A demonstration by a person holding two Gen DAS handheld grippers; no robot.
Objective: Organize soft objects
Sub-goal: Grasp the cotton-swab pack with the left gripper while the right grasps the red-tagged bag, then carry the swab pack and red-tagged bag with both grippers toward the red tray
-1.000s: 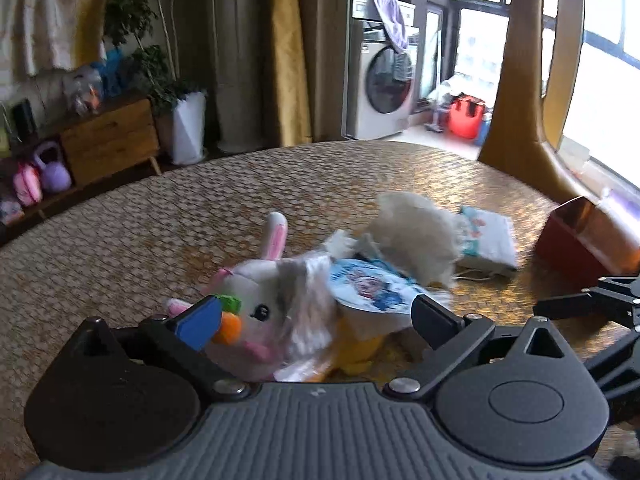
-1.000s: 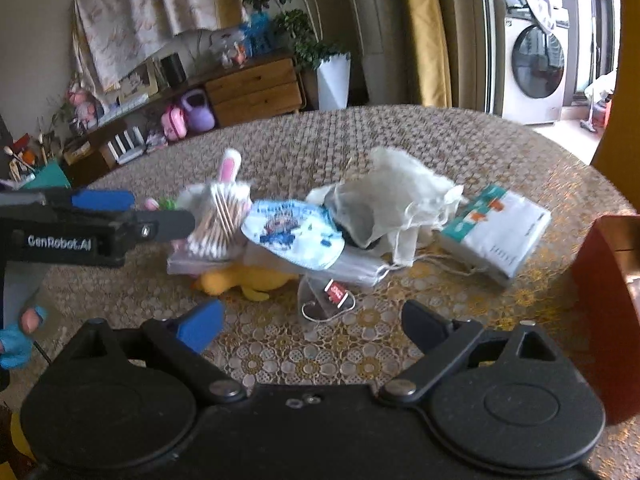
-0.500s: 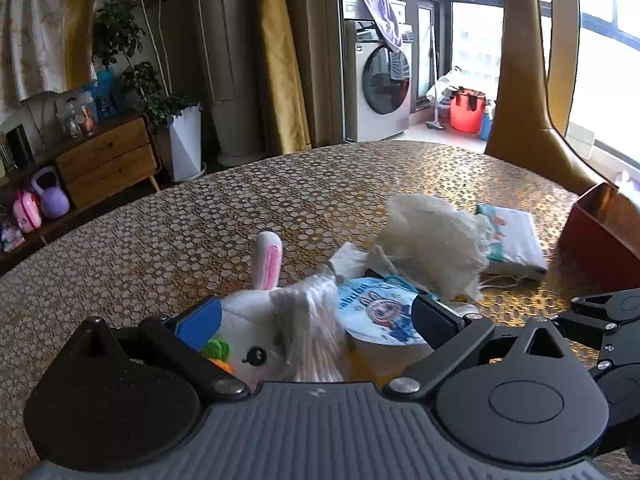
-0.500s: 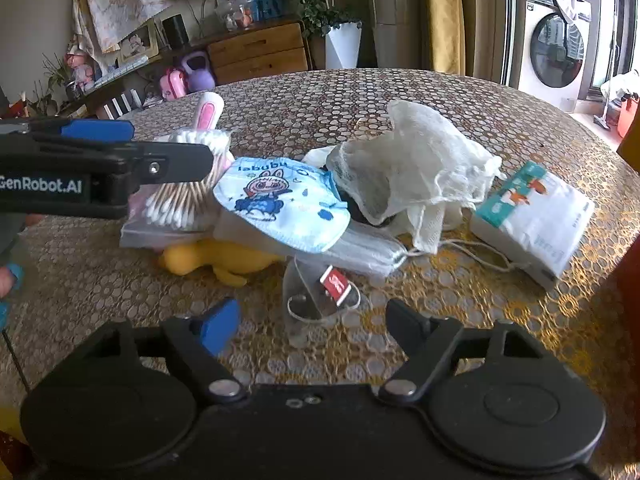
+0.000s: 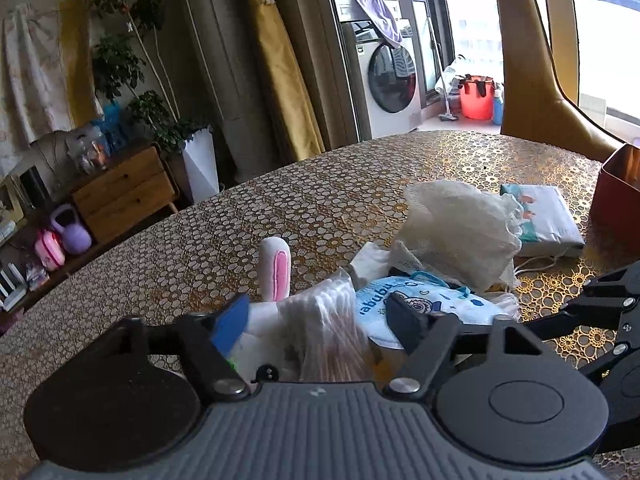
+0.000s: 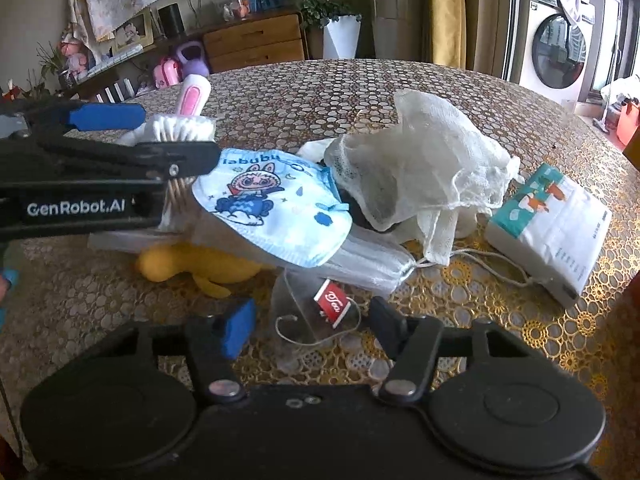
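Observation:
A pile of soft things lies on the round table. In it are a white bunny plush, a clear bag of cotton swabs, a blue cartoon mask, a yellow plush and a white mesh cloth. My left gripper is closing with the bunny and swab bag between its jaws; the pads are not visibly pressing. My right gripper is closing around a clear sachet with a red tea tag, with a gap at the blue pad.
A tissue pack lies right of the pile, with a red box beyond it at the table's edge. Folded white masks lie under the blue one. The right gripper's fingers reach in from the right.
Both grippers have come lower and closer to the pile. Both pairs of jaws have narrowed, the left around the bunny and swabs, the right around the sachet.

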